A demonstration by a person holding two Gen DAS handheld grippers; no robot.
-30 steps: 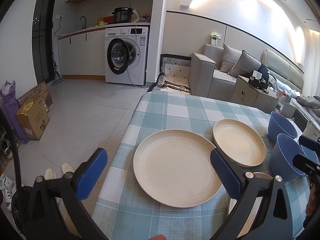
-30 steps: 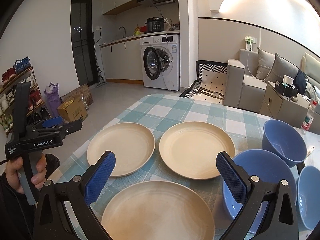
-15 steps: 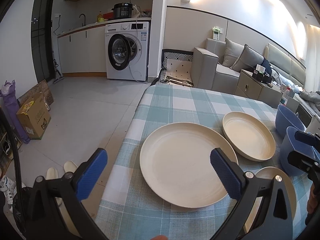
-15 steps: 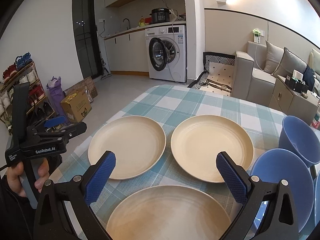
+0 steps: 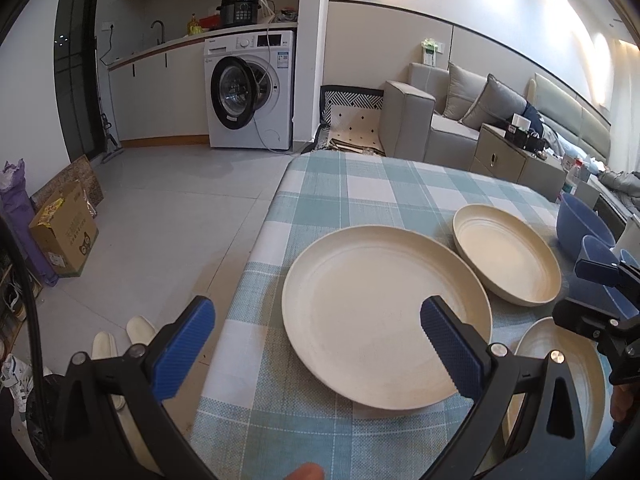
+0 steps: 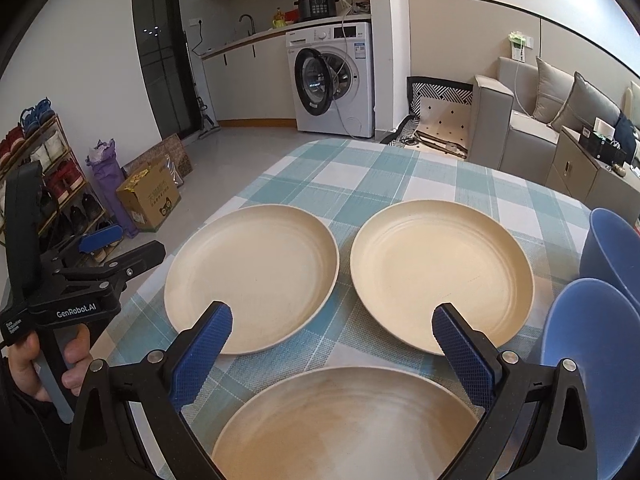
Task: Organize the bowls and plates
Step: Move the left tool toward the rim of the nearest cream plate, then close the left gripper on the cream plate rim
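Observation:
Three cream plates lie on the checked tablecloth: a left plate (image 6: 252,276) (image 5: 384,320), a right plate (image 6: 442,276) (image 5: 506,260) and a near plate (image 6: 348,424) (image 5: 560,380). Blue bowls (image 6: 592,360) (image 5: 584,228) stand at the right. My left gripper (image 5: 316,346) (image 6: 128,242) is open and empty, hovering over the table's left edge with its right finger over the left plate's near rim. My right gripper (image 6: 334,352) (image 5: 570,292) is open and empty above the far rim of the near plate.
The table's left edge (image 5: 256,248) drops to a tiled floor with slippers (image 5: 120,340) and a cardboard box (image 5: 64,236). A washing machine (image 5: 250,88) and a grey sofa (image 5: 440,120) stand beyond the table. A hand (image 6: 48,364) holds the left gripper's handle.
Both views have crept closer to the plates. The plates have slid rightward in the left wrist view. Both grippers have stayed open and empty.

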